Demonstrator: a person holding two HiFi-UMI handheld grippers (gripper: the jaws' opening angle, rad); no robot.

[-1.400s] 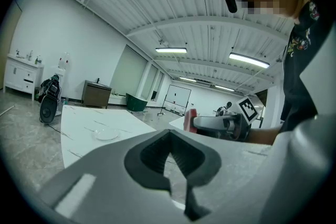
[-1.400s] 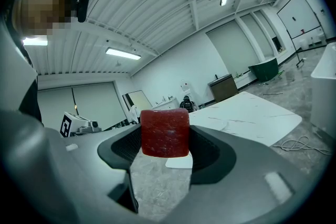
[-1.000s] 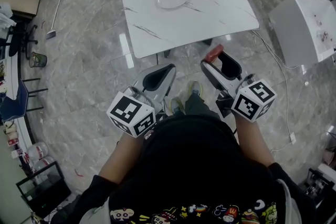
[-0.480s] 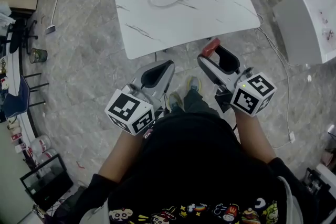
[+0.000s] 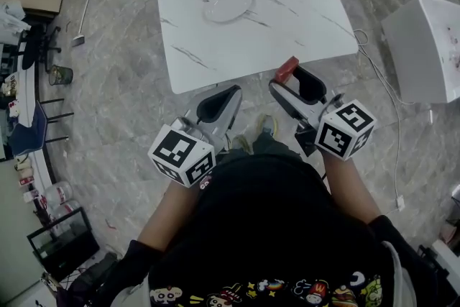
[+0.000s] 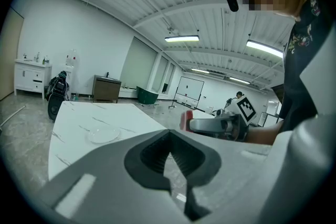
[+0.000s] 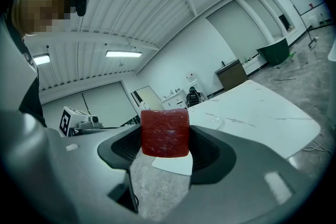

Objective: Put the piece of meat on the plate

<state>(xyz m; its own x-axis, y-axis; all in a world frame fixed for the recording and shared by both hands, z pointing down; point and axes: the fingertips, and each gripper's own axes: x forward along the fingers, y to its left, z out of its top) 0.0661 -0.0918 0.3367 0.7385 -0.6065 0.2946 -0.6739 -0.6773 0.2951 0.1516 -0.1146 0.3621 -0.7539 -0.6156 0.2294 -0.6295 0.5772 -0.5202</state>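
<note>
Red, the piece of meat (image 5: 287, 70) sits clamped in the right gripper (image 5: 295, 81) in the head view, the plate (image 5: 228, 6) well ahead. Left gripper view: the left gripper (image 6: 169, 136) is closed, empty. Right gripper view: we judge it soft, light, best held on flat sides; its far face is hidden.

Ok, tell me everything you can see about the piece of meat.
The piece of meat is a dark red, blocky chunk with rounded corners and a mottled, matte surface. It sits clamped between the jaws of the right hand-held gripper, pinched on its two sides, its front face showing. It is held in the air by the near edge of the white table, well short of the plate; nothing else touches it.
</note>
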